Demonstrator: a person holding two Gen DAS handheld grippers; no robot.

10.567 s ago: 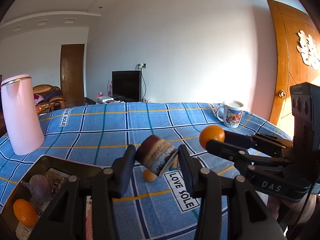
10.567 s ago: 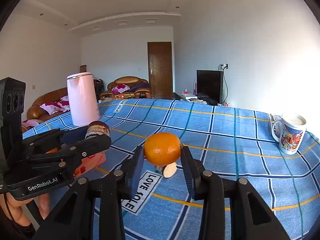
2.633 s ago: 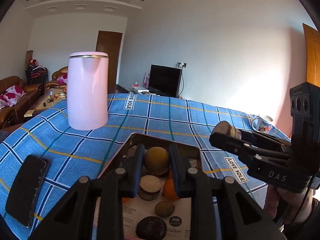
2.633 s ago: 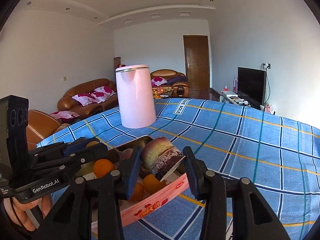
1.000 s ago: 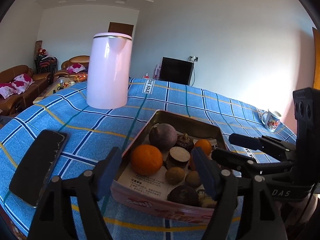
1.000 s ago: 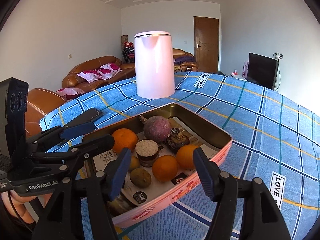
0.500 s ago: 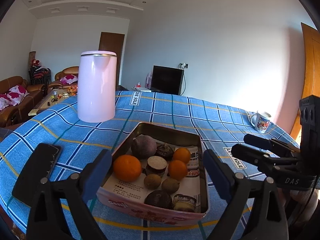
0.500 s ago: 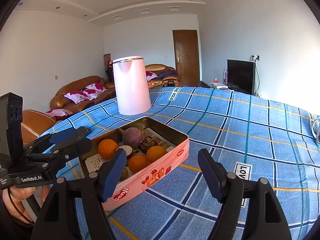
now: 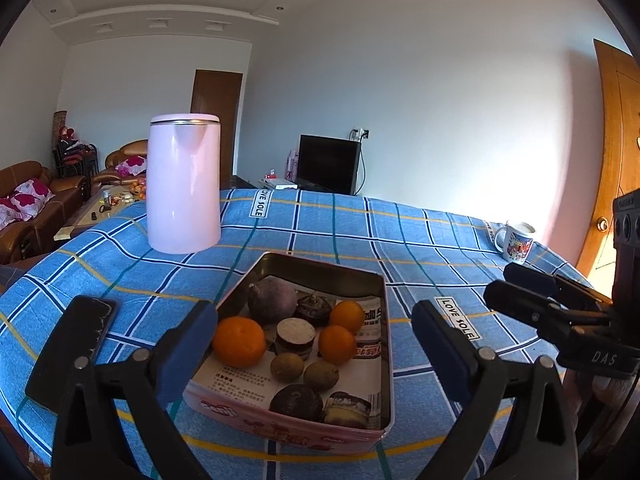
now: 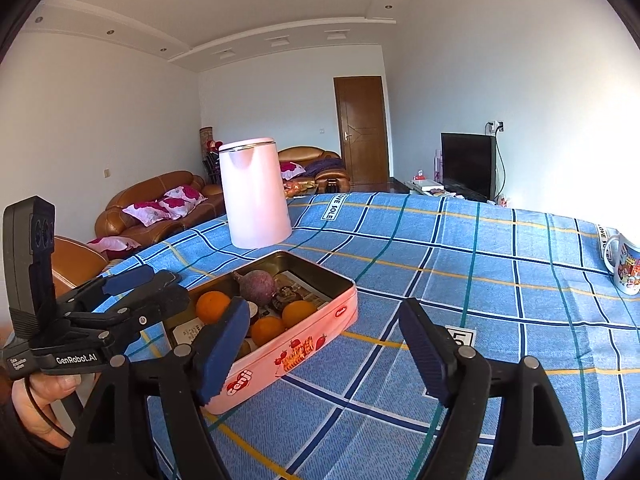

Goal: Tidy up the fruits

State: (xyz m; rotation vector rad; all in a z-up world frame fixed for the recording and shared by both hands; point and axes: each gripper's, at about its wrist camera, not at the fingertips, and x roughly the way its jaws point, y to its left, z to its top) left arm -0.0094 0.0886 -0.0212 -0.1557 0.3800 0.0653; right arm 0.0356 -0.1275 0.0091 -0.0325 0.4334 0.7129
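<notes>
Both grippers have backed off the tin since half a second ago; fruit inside unchanged, jaws spread wider.

Tin (image 9: 385,322) sits on the blue checked surface (image 9: 420,240), fruit all inside it. Contents, relative to the tin: big orange (image 9: 239,341) at the near-left wall, purple round fruit (image 9: 273,300) at the far-left, dark mangosteen-like one (image 9: 314,309) just right of it. Cut piece with pale face (image 9: 296,333) is mid-tin, touching the big orange. Two small oranges (image 9: 337,344) right of centre, one behind the other. Two brown round fruits (image 9: 287,366) side by side nearer the front, a dark fruit and another cut piece at the near wall. Printed paper lines the tin floor.

Left gripper (image 9: 316,356) hangs above the tin's near end, jaws wide apart, nothing between them. Right gripper (image 10: 322,348) is off the tin's right side over bare cloth, jaws also wide, holding nothing; its left finger overlaps the tin's near corner in the right wrist view.

Outward from the tin: pink kettle (image 9: 184,182) upright beyond the far-left corner, apart from it. Phone (image 9: 72,350) flat on the cloth to the tin's left. Mug (image 9: 516,240) well apart, far right. Sofa and TV in the room behind the surface.
</notes>
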